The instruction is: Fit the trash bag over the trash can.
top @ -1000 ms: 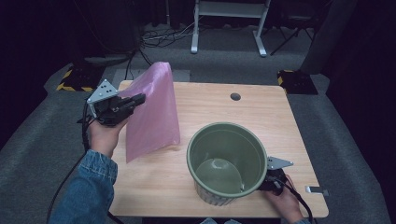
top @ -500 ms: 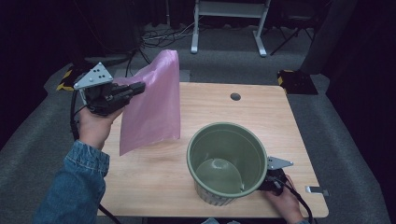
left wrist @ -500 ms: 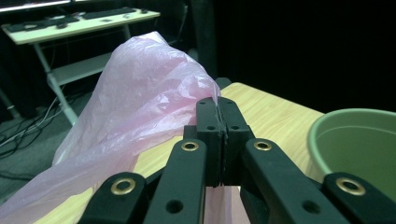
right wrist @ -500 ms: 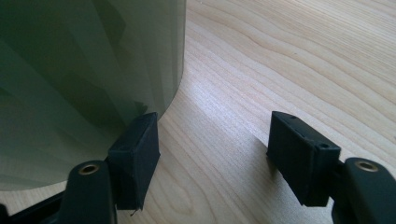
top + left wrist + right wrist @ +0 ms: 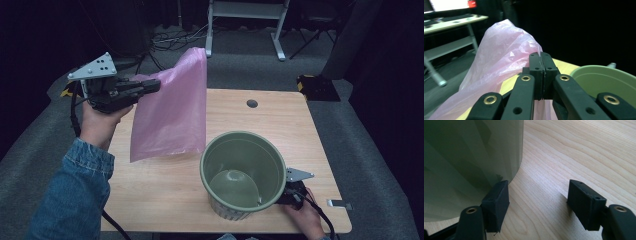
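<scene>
Bag [image 5: 172, 115] pinched tight in left gripper [image 5: 152, 86] above table [image 5: 150, 185], right gripper [image 5: 537, 203] jaws apart, one touching bin [image 5: 245, 170]

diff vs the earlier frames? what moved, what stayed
The left tool, shut on the pink bag, has lifted it: the bag's lower edge, on the table a second ago, now hangs clear of it. Nothing newly gripped or released. Unchanged: the green bin in place, the right tool open beside its base, one pad against the wall.
</scene>
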Demonstrator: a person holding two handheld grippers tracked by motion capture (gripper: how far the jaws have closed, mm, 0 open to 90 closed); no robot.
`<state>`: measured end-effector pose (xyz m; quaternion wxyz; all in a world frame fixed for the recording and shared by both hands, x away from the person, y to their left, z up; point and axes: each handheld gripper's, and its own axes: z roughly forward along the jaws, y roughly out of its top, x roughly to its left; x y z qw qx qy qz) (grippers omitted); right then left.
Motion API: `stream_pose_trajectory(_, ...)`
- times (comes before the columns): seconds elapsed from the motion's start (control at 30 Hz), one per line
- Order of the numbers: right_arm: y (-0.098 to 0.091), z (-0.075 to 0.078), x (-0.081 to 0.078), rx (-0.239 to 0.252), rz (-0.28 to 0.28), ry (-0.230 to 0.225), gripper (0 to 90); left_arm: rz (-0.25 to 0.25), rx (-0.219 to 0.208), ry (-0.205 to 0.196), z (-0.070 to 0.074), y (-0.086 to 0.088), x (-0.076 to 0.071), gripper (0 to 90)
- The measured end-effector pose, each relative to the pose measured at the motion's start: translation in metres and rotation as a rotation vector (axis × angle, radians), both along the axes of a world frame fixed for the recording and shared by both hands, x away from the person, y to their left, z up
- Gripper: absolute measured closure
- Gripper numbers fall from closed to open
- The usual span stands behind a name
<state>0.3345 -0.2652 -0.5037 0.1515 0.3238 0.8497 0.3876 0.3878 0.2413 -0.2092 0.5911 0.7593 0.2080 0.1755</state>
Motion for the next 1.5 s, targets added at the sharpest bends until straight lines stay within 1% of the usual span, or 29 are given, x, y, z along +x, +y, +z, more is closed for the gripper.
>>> stream_pose_trajectory(0.03,0.000,0.000,0.000,0.000,0.000,0.000,33.9,-0.027,0.000,0.004,0.001,0.001,0.001,89.0)
stream_pose_trajectory(0.13,0.000,0.000,0.000,0.000,0.000,0.000,33.9,-0.074,0.000,0.001,0.004,0.004,0.004,89.0)
stream_pose_trajectory(0.2,0.000,0.000,0.000,0.000,0.000,0.000,33.9,-0.096,-0.017,-0.003,0.006,0.007,0.005,89.0)
stream_pose_trajectory(0.33,0.000,0.000,0.000,0.000,0.000,0.001,33.9,-0.126,-0.070,-0.007,0.011,0.012,0.006,89.0)
stream_pose_trajectory(0.37,0.000,0.000,0.000,0.000,0.000,0.001,33.9,-0.134,-0.072,-0.005,0.012,0.012,0.006,89.0)
stream_pose_trajectory(0.47,0.000,0.000,0.000,0.000,0.000,0.001,33.9,-0.149,-0.073,-0.016,0.015,0.012,0.002,88.9)
stream_pose_trajectory(0.6,0.000,0.000,0.000,0.000,0.000,0.000,33.9,-0.141,-0.078,-0.041,0.023,0.014,-0.004,89.0)
stream_pose_trajectory(0.73,0.000,0.000,0.000,0.001,0.000,0.003,33.9,-0.170,-0.089,-0.053,0.031,0.016,-0.008,89.1)
stream_pose_trajectory(0.83,0.000,0.000,0.000,0.001,-0.001,0.003,33.9,-0.187,-0.119,-0.051,0.036,0.018,-0.007,89.1)
stream_pose_trajectory(0.87,0.000,0.000,0.000,0.001,-0.001,0.003,33.9,-0.185,-0.126,-0.057,0.037,0.018,-0.007,89.1)
stream_pose_trajectory(0.97,0.000,0.000,0.000,0.001,-0.001,0.004,33.9,-0.169,-0.116,-0.070,0.041,0.016,-0.008,89.1)
stream_pose_trajectory(1.0,0.000,0.000,0.000,0.001,-0.001,0.003,33.9,-0.170,-0.124,-0.076,0.042,0.015,-0.008,89.1)
stream_pose_trajectory(1.17,0.000,0.000,0.000,0.001,-0.001,0.003,33.9,-0.202,-0.151,-0.080,0.047,0.013,-0.009,89.1)
stream_pose_trajectory(1.27,0.000,0.000,0.000,0.001,0.000,0.003,33.9,-0.211,-0.163,-0.085,0.049,0.008,-0.008,89.1)
stream_pose_trajectory(1.37,0.000,0.000,0.000,0.001,-0.001,0.003,33.9,-0.233,-0.164,-0.088,0.051,0.001,-0.008,89.1)
stream_pose_trajectory(1.5,0.000,0.000,0.000,0.001,0.000,0.003,33.9,-0.264,-0.158,-0.083,0.051,-0.013,-0.008,89.1)
